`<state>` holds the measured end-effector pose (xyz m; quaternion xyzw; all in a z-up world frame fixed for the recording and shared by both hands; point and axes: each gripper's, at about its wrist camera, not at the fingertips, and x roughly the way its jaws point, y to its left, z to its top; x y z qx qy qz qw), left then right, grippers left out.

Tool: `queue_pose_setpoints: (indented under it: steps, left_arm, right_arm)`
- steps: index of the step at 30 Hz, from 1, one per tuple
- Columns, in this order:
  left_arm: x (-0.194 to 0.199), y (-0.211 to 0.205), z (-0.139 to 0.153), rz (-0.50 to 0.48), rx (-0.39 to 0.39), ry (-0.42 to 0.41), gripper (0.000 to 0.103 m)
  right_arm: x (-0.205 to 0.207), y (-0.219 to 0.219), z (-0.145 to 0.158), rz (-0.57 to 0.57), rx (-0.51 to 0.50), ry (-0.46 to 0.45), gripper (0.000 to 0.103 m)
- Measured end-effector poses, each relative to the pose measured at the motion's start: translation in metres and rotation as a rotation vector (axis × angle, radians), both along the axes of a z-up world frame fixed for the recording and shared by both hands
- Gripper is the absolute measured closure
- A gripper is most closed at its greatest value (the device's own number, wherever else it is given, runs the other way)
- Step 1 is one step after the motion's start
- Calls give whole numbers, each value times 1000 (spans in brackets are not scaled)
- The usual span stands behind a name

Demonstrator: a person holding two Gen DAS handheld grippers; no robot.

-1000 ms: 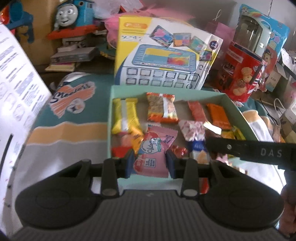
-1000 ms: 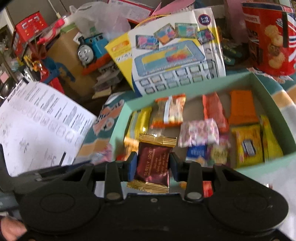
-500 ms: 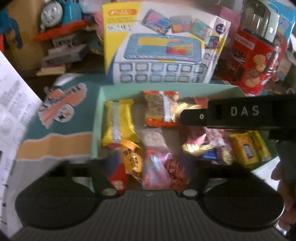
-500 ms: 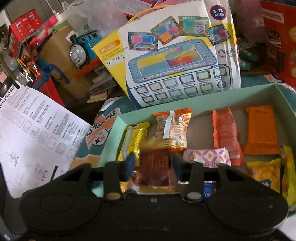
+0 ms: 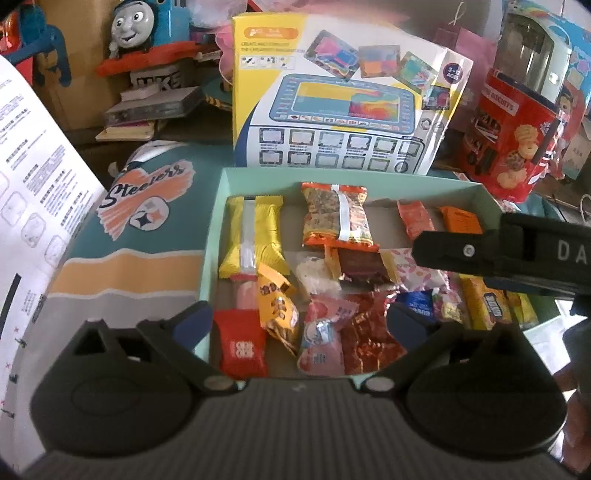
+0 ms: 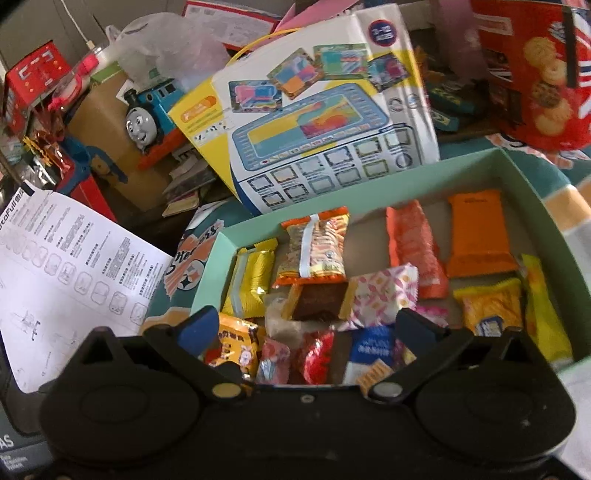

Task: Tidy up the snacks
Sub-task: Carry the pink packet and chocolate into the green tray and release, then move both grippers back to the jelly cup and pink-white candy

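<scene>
A mint-green box (image 5: 218, 206) (image 6: 532, 181) holds several wrapped snacks. My left gripper (image 5: 299, 321) is open and empty above the box's near edge. A pink snack packet (image 5: 321, 341) lies loose in the box between its fingers. My right gripper (image 6: 304, 328) is open and empty over the box. A dark brown packet with gold ends (image 6: 317, 301) (image 5: 360, 264) lies in the box just beyond it, under an orange nut packet (image 6: 316, 245). The right gripper's body (image 5: 517, 254) crosses the right side of the left wrist view.
A yellow and white toy tablet box (image 5: 340, 99) (image 6: 314, 110) leans behind the snack box. A red biscuit tin (image 5: 513, 136) stands at the back right. A blue toy train (image 5: 144, 29) and a printed instruction sheet (image 6: 66, 266) are at the left. A teal Steelers cloth (image 5: 147, 199) covers the table.
Both grippers have opened. The pink packet dropped from the left gripper into the box's near side. The brown packet left the right gripper and lies in the box's middle.
</scene>
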<state>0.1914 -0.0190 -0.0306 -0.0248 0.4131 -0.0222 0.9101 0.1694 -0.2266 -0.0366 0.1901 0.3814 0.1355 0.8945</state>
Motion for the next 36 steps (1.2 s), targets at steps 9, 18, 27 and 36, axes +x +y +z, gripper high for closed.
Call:
queue_pose_setpoints:
  steps: [9, 18, 27, 36]
  left_arm:
    - [-32, -8, 14, -23, 2, -11, 0]
    - [-63, -10, -5, -38, -5, 47, 0]
    - [-76, -26, -43, -82, 40, 128, 0]
    - [-63, -43, -62, -107, 40, 154, 0]
  right_arm:
    - [-42, -20, 10, -41, 10, -9, 0]
    - [-81, -52, 0, -105, 27, 21, 0]
    - [-112, -76, -42, -162, 30, 113, 0]
    - [-118, -72, -61, -150, 15, 134, 0]
